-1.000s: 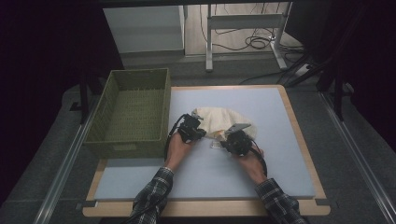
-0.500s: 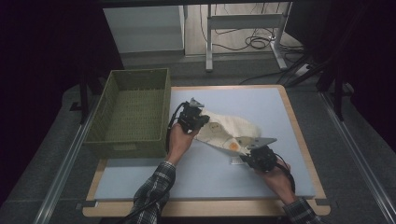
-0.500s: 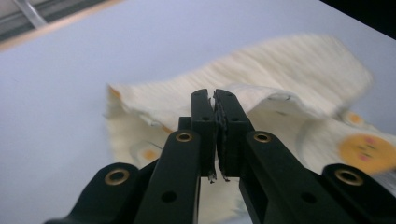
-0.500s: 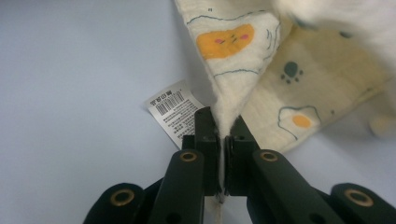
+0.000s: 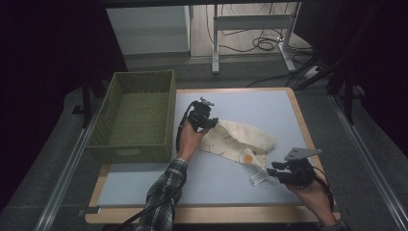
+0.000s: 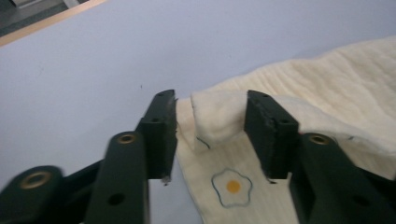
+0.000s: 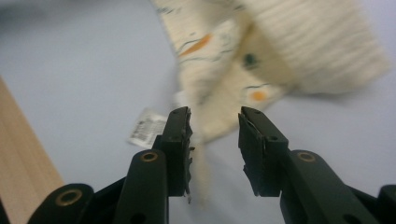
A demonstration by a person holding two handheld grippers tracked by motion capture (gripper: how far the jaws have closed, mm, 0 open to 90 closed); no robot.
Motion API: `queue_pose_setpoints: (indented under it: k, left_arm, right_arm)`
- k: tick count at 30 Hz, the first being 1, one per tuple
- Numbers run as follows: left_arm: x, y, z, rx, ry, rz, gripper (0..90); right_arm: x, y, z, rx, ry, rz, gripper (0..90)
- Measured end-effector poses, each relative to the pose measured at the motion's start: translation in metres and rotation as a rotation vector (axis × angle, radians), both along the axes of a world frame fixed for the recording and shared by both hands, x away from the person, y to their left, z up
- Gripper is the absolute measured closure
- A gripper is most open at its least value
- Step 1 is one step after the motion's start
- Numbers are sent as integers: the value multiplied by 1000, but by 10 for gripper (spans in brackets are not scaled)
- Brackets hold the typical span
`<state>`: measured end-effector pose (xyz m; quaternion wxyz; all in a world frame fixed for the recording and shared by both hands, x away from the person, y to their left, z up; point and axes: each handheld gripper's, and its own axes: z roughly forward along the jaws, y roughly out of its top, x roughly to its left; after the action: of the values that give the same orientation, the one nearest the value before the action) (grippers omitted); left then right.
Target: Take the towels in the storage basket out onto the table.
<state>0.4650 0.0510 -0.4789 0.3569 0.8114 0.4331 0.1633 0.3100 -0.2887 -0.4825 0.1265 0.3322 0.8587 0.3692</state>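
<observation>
A cream cloth (image 5: 240,139) printed with fried eggs lies stretched out on the blue mat (image 5: 269,106). My left gripper (image 5: 212,123) is at the cloth's far left end. In the left gripper view it (image 6: 211,100) is open, with a raised fold of the cloth (image 6: 218,122) between its jaws. My right gripper (image 5: 272,172) hovers at the near right, just past the cloth's corner and its white tag (image 5: 257,177). The right gripper view is blurred and shows it (image 7: 215,114) open, with the cloth's tip (image 7: 212,128) between the jaws and the tag (image 7: 147,127) to the left.
A green woven basket (image 5: 137,147) stands off the mat's left edge, close to my left hand. The table's wooden rim (image 5: 303,130) runs along the right. Bare mat lies in front of the cloth and behind it.
My right gripper has pulled back to the near right, drawing the bunched cloth out long, and now stands open. My left gripper has shifted slightly left and away.
</observation>
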Motion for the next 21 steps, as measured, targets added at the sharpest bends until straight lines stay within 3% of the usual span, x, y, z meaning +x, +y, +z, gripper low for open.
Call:
queue_pose_setpoints:
  k: [3, 6, 14, 18, 20, 21]
  left_arm:
    - [-12, 6, 1, -29, 20, -15, 487]
    - [-28, 8, -6, -20, 33, -39, 477]
    - [-46, 10, -37, -53, 75, -83, 402]
    - [-43, 6, -49, -22, 90, -88, 394]
    - [-42, 3, -52, 4, 58, -82, 447]
    - [-42, 2, -51, 22, 46, -82, 506]
  right_arm:
    - [7, -11, 5, 16, -9, -39, 645]
    - [15, -13, 3, 25, -11, -59, 645]
    - [51, -11, -23, 14, 4, -161, 533]
    - [71, -8, -34, 19, 8, -217, 455]
    - [79, -2, -37, 5, -3, -229, 467]
    - [81, 1, -38, -11, -15, -240, 536]
